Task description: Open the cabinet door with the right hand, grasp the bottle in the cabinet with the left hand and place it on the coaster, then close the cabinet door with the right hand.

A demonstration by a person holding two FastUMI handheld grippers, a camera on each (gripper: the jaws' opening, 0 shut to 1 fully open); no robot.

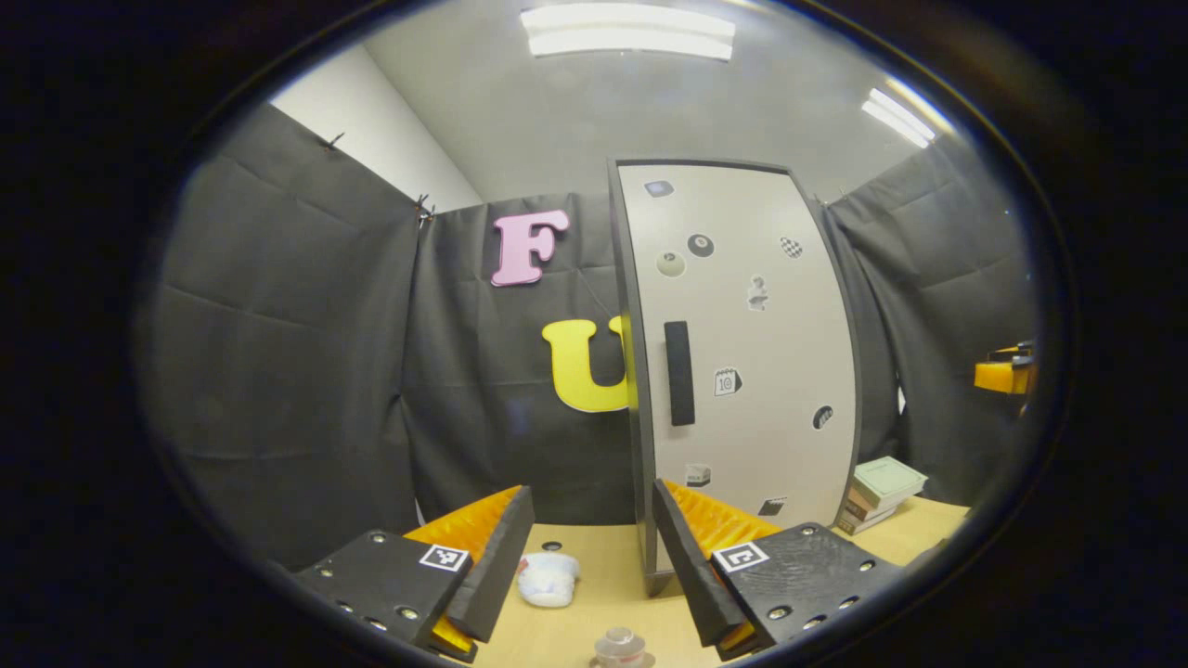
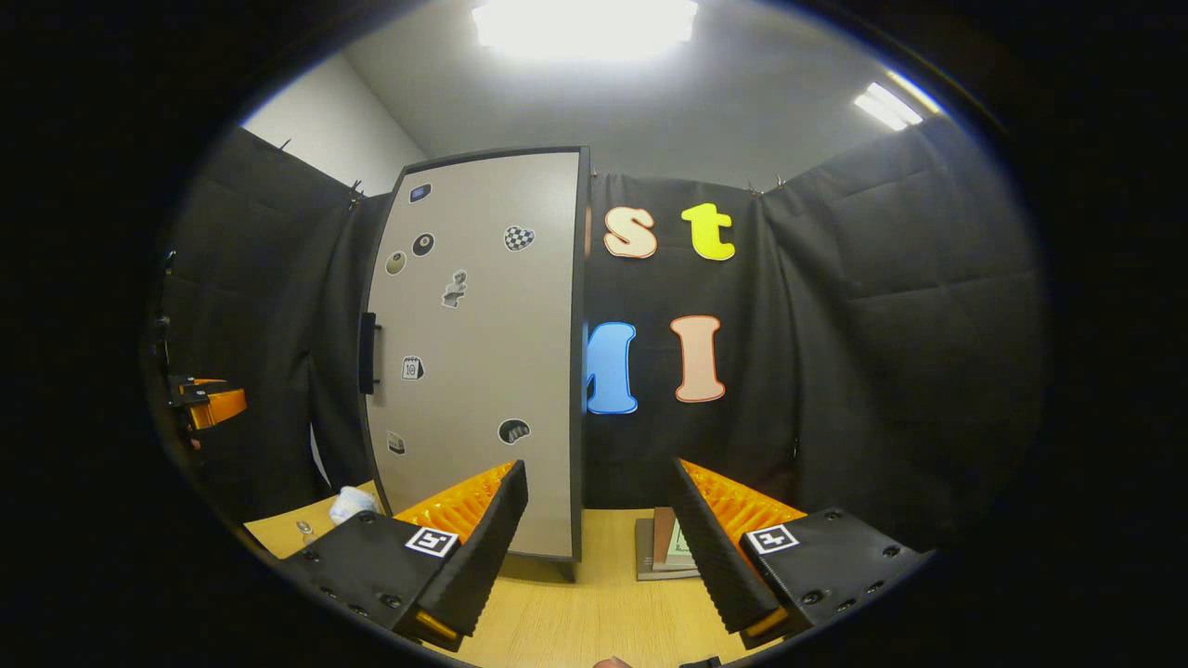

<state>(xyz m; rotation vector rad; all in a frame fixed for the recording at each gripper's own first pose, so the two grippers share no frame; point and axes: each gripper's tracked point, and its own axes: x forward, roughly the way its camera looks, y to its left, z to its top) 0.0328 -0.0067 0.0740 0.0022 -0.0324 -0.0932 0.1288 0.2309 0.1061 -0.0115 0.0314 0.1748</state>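
Tall grey cabinet door (image 1: 742, 362) shut, long axis upright on light wooden table (image 1: 603, 566) — black vertical handle (image 1: 679, 373) at left edge. Left gripper (image 1: 587, 557) and right gripper (image 2: 599, 538) spread wide, empty — both short of cabinet.

I see the cabinet (image 1: 742, 371) standing upright on the table, just ahead of my left gripper (image 1: 589, 566) and a little to its right. Its pale door (image 1: 752, 353) is closed and carries small stickers and a dark vertical handle (image 1: 679, 373) near its left edge. In the right gripper view the same door (image 2: 478, 353) stands ahead and to the left of my right gripper (image 2: 599, 547), the handle (image 2: 368, 353) on its far left edge.
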